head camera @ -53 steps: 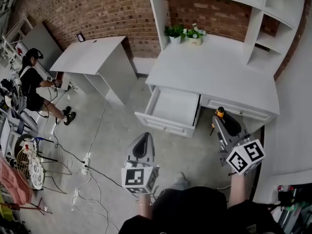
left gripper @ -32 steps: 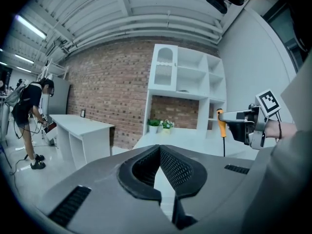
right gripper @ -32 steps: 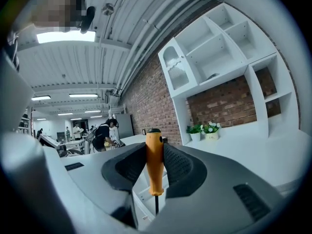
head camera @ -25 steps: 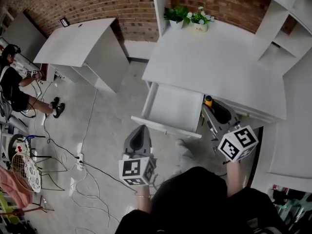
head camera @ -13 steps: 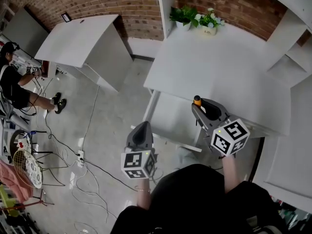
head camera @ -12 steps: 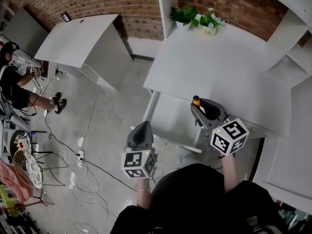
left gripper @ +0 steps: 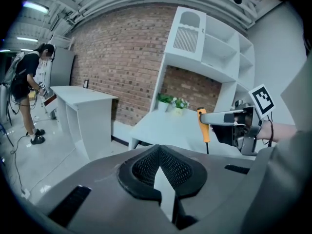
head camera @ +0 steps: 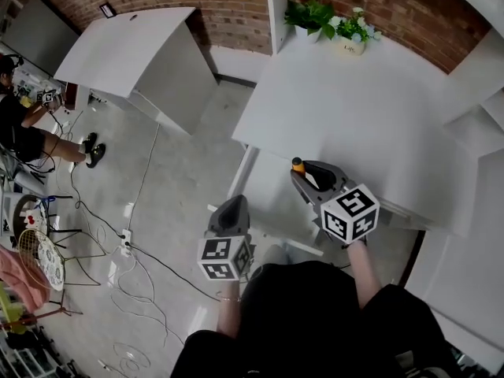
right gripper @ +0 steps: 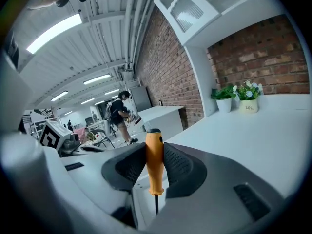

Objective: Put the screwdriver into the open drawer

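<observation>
A: Brick wall (head camera: 197, 6) behind, white desk (head camera: 354, 109), drawer (head camera: 272, 191) open. Jaws of the left gripper (left gripper: 158, 152) are together, empty.

B: And the right gripper (head camera: 303, 178) clamps the screwdriver (right gripper: 154, 160) upright, seemingly over the drawer. Not in yet; 1 step left: lower, release.

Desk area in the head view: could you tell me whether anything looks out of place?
Nothing looks damaged or spilled. The drawer stands pulled out, and the right gripper holds the screwdriver upright. Only loose cables sprawl across the floor.
</observation>
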